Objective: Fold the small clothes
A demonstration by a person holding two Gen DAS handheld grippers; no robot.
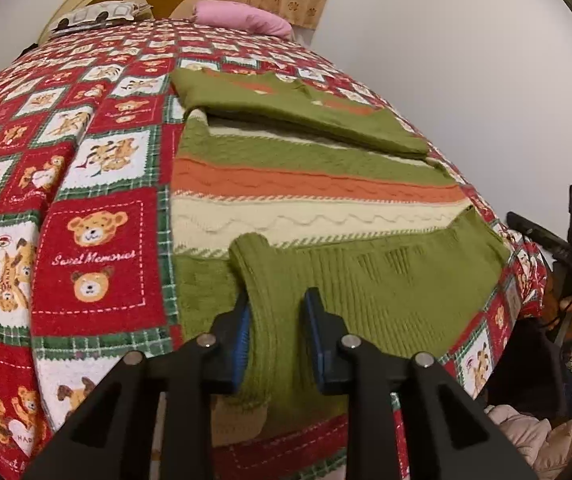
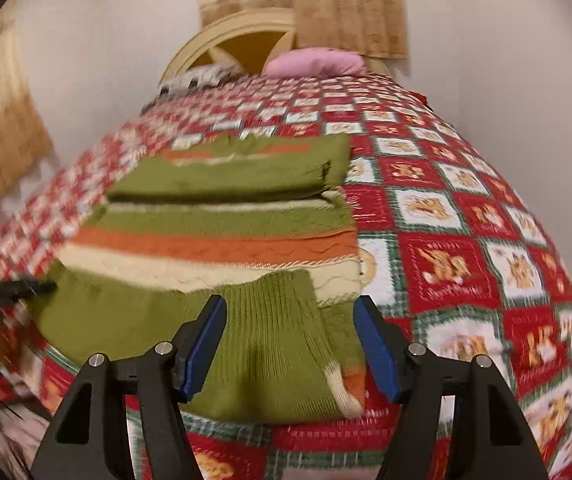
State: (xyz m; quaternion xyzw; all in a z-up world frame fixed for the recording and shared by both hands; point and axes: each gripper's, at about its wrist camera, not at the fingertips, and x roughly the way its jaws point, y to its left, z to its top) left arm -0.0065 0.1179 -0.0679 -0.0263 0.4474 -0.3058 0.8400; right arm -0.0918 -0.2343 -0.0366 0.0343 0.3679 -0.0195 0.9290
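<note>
A small knitted sweater (image 1: 310, 184) with green, orange and cream stripes lies flat on the bed; it also shows in the right wrist view (image 2: 222, 232). Its far part is folded over. A green ribbed sleeve (image 1: 366, 280) is folded across the near hem. My left gripper (image 1: 276, 312) has its jaws partly apart with the sleeve's ribbed cuff (image 1: 262, 320) between them. My right gripper (image 2: 288, 320) is open over the near edge of the ribbed green fabric (image 2: 270, 340), its blue pads (image 2: 374, 344) apart from the cloth.
The bed has a red, white and green teddy-bear quilt (image 1: 86, 208). A pink pillow (image 1: 242, 18) and a patterned pillow (image 1: 94, 14) lie by the headboard. The other gripper and the person's hand (image 1: 570, 268) show at the bed's right edge. White walls surround.
</note>
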